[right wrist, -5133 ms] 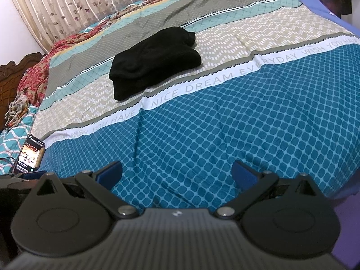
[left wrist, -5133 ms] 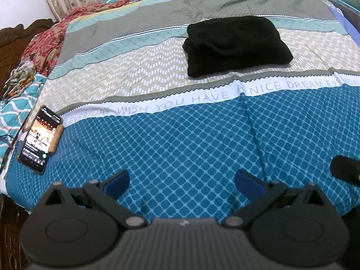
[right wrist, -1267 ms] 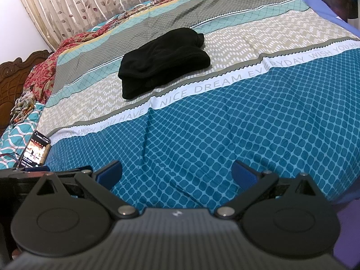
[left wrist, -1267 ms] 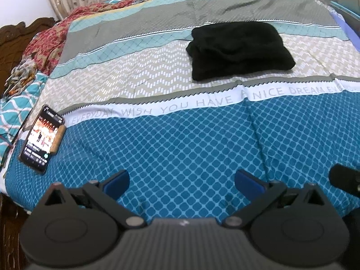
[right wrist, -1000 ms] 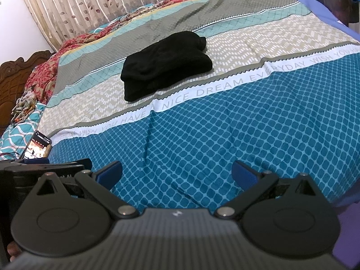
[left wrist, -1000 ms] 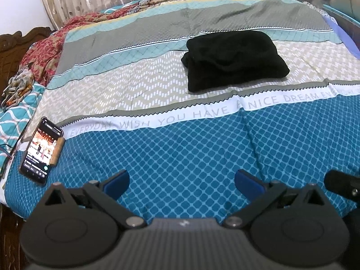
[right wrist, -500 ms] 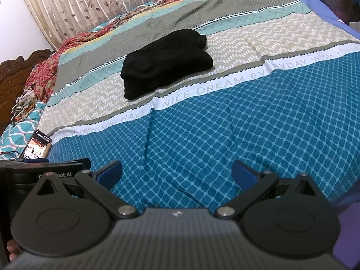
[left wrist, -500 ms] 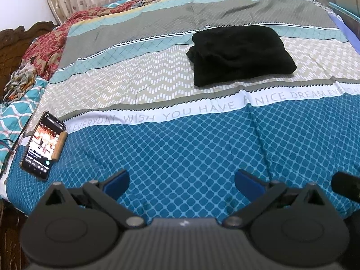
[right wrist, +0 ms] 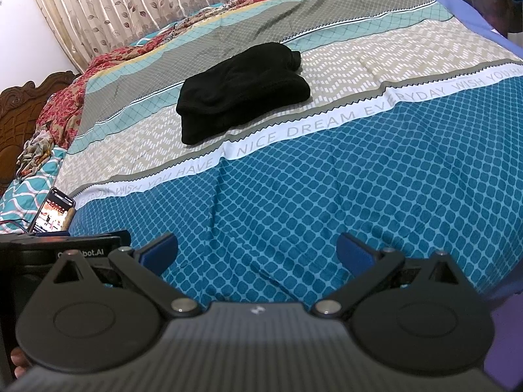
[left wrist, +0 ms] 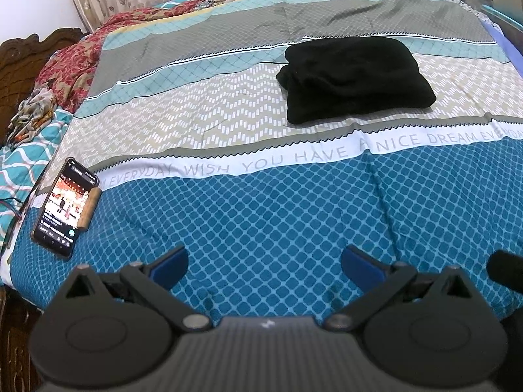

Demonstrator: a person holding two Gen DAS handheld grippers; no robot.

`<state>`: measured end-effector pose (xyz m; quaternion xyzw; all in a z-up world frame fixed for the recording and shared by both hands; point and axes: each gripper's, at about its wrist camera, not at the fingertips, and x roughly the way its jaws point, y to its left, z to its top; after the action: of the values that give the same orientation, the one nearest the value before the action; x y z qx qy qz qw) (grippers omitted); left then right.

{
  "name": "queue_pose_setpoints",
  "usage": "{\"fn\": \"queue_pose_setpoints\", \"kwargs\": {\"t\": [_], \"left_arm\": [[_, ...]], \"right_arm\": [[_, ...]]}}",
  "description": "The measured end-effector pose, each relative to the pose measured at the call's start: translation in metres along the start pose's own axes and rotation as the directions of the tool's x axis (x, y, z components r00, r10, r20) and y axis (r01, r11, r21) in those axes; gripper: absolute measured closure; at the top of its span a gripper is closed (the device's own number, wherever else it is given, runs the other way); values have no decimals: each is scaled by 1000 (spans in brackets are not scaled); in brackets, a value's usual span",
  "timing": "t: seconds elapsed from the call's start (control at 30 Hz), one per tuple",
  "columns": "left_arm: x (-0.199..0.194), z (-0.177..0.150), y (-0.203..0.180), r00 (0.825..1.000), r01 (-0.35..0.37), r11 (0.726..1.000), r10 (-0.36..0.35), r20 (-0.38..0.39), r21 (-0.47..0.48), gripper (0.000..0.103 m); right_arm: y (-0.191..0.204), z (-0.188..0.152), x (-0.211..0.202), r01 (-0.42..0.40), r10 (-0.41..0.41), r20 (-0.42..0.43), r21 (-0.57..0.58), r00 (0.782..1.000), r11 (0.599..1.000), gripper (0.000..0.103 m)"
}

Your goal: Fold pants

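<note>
Black pants (left wrist: pixel 354 78) lie folded into a compact bundle on the beige zigzag band of the bedspread, far ahead of both grippers; the right wrist view shows the same pants (right wrist: pixel 242 89) at upper centre. My left gripper (left wrist: pixel 264 264) hovers over the blue diamond-patterned part near the bed's front edge, open, with nothing between its blue pads. My right gripper (right wrist: pixel 256 250) is also open and empty, low over the same blue area, well short of the pants.
A lit phone (left wrist: pixel 63 209) lies at the bed's left front corner. Rumpled red and teal bedding (left wrist: pixel 65 75) is piled at the left by a carved wooden headboard (right wrist: pixel 26 98). Curtains (right wrist: pixel 130 3) hang behind. The left gripper's body (right wrist: pixel 59 251) shows at the right view's left edge.
Both grippers stay open and held back near the bed's front edge, with only slight camera sway. The folded pants have not moved.
</note>
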<state>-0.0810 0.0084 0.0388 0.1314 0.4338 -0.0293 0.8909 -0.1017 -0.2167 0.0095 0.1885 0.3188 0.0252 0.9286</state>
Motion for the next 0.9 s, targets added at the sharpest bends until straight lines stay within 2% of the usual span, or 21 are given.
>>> {"fn": "queue_pose_setpoints", "kwargs": {"t": [0.43, 0.9], "left_arm": [[-3, 2, 1, 1000, -15, 1000, 15, 6, -3, 0], [-5, 1, -2, 1000, 6, 1000, -6, 12, 6, 0]], "right_arm": [[2, 0, -1, 0, 0, 6, -3, 1000, 1000, 0], [2, 1, -2, -7, 7, 3, -8, 1000, 1000, 0]]}}
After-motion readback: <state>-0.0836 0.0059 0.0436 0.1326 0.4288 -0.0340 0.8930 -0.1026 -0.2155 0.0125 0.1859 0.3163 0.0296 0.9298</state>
